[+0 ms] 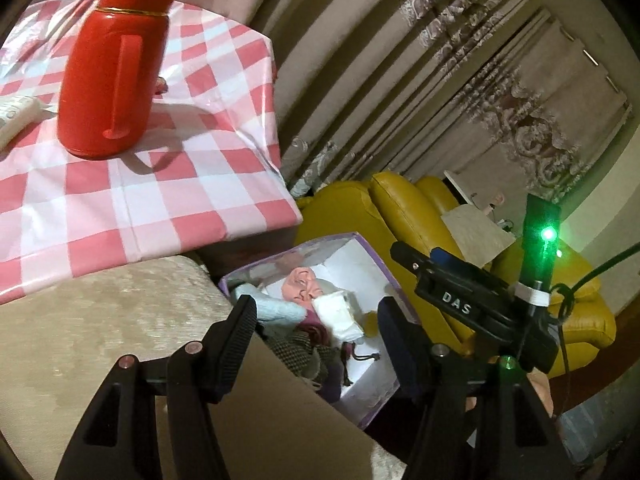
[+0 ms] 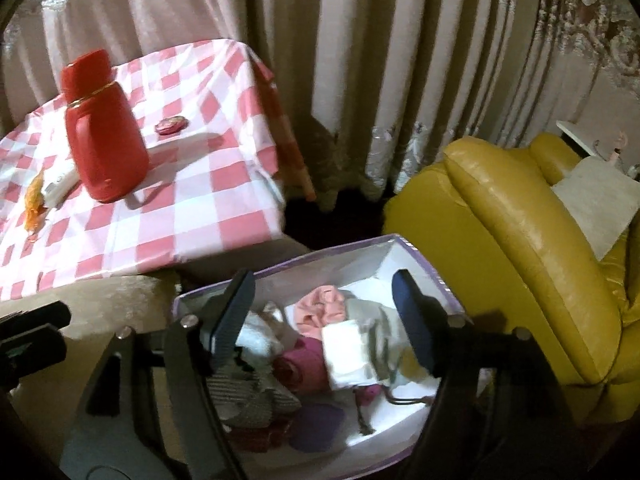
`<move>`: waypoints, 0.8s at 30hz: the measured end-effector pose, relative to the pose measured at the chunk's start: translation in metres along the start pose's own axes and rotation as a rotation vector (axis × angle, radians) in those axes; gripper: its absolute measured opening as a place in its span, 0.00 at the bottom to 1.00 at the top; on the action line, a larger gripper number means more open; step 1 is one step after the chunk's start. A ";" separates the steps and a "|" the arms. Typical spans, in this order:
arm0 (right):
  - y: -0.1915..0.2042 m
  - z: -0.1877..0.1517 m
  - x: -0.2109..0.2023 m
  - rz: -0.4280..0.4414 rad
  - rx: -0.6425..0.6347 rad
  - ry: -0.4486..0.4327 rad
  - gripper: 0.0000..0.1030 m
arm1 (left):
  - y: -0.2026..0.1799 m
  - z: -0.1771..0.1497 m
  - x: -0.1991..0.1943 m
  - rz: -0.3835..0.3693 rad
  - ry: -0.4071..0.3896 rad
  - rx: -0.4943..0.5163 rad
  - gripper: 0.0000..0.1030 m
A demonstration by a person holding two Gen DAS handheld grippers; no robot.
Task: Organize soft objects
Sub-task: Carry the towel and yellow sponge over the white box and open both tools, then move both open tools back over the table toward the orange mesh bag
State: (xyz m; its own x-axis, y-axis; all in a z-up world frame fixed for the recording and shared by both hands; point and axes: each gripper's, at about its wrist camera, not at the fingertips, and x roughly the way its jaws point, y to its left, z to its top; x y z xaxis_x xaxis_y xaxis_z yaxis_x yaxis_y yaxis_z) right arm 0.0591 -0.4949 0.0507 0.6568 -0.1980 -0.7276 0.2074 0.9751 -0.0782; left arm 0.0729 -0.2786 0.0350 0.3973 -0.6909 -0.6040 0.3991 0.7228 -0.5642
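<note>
Purple-rimmed box (image 2: 424, 264) brims with soft things; both grippers (image 1: 316, 316) (image 2: 324, 312) gape empty above it, so another piece could spill over.

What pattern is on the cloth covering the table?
Pink-and-white checks on the glossy tablecloth, clearest in the left wrist view.

The only readable text is the word "DAS" in white capital letters, printed on a black block (image 1: 456, 300) on the right gripper (image 1: 480, 312) as seen from the left wrist camera. The letters run at a slant, downward to the right. No other words, brands, numbers or signs can be read in either view.
</note>
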 end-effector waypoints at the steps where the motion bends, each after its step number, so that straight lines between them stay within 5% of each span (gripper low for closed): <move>1: 0.003 0.000 0.000 0.012 -0.005 0.001 0.74 | 0.002 0.000 -0.003 0.008 -0.007 -0.003 0.62; 13: 0.087 -0.006 0.000 0.231 -0.129 0.063 0.76 | 0.049 0.001 -0.062 0.182 -0.117 -0.023 0.62; 24: 0.179 -0.010 0.001 0.358 -0.232 0.074 0.76 | 0.127 -0.006 -0.129 0.272 -0.232 -0.204 0.62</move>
State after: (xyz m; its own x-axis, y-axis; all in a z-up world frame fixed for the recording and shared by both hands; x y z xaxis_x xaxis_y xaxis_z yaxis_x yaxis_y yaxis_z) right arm 0.0895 -0.3198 0.0295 0.6021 0.1565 -0.7829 -0.1984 0.9792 0.0432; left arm 0.0672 -0.0976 0.0381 0.6506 -0.4432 -0.6166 0.0913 0.8518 -0.5159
